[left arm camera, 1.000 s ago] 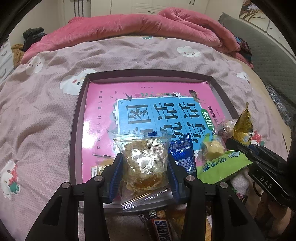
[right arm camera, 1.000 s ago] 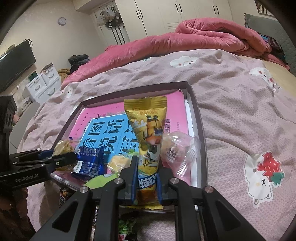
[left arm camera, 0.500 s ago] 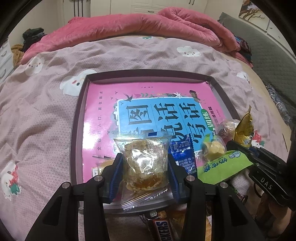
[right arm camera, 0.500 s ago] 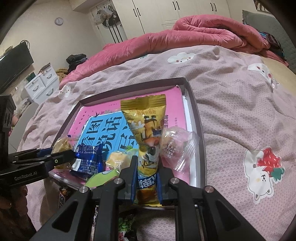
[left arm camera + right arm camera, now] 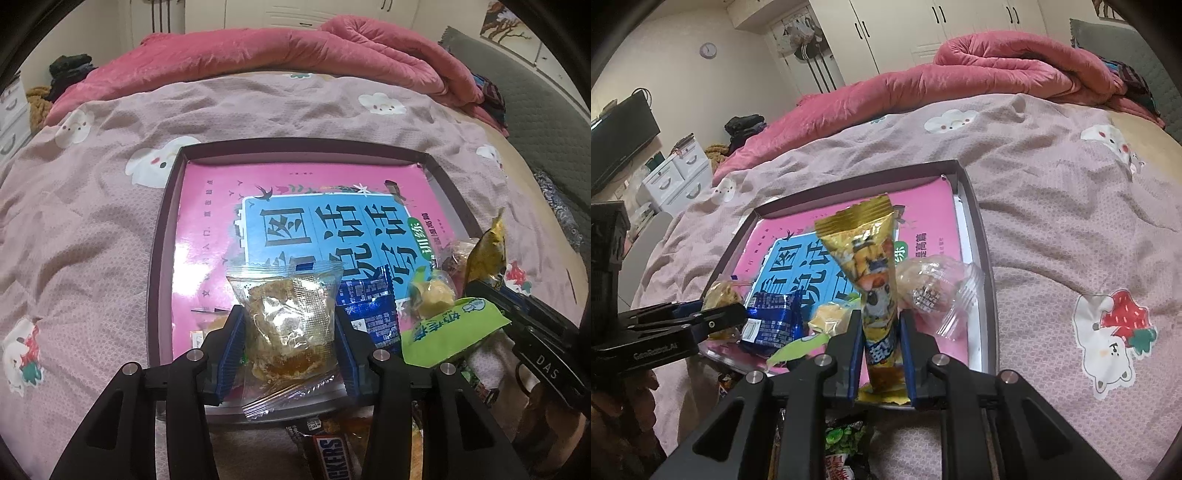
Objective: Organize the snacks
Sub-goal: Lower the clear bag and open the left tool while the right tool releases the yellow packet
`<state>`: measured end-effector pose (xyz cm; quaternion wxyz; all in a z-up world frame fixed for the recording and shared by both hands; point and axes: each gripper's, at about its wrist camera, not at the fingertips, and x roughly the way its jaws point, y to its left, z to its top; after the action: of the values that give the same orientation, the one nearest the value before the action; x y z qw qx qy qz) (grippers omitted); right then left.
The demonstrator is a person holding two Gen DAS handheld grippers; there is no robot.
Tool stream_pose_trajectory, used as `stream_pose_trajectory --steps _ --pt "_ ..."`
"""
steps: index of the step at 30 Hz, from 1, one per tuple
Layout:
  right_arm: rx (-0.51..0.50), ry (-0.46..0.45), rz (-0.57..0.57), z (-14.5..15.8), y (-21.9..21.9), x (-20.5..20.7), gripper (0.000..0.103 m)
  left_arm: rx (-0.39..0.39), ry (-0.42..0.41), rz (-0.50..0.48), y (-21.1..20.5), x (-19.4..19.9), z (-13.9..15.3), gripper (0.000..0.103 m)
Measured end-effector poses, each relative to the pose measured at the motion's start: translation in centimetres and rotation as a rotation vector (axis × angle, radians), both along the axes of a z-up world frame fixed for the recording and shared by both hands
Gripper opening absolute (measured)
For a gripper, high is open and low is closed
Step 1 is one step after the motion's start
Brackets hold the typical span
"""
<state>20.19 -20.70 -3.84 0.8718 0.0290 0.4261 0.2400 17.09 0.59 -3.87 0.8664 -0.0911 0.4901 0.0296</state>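
My left gripper (image 5: 290,332) is shut on a clear packet of brown pastry (image 5: 291,310), held upright over the near edge of the dark-rimmed tray (image 5: 162,258). In the right wrist view that gripper (image 5: 738,317) comes in from the left. My right gripper (image 5: 877,332) is shut on the lower end of a yellow snack packet (image 5: 871,266) that stands up over the tray's (image 5: 979,236) near right part. In the left wrist view the right gripper (image 5: 480,288) shows at the right edge with the gold packet (image 5: 487,251).
A pink and blue book (image 5: 207,236) lines the tray. A blue packet (image 5: 373,310), a yellow sweet (image 5: 432,295), a green packet (image 5: 450,325) and a clear-wrapped round pastry (image 5: 927,288) lie along its near side. A Snickers bar (image 5: 328,454) lies below the rim. Pink bedding surrounds the tray.
The top of the yellow packet has leaned a little to the left in the right gripper. Both grippers and the other snacks stay where they were.
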Motion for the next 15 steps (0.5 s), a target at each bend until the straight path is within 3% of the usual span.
stream_pose_trajectory --steps 15 --pt "0.024 -0.014 -0.005 0.61 -0.25 -0.24 0.021 -0.015 -0.006 -0.007 -0.14 -0.21 0.37 0.056"
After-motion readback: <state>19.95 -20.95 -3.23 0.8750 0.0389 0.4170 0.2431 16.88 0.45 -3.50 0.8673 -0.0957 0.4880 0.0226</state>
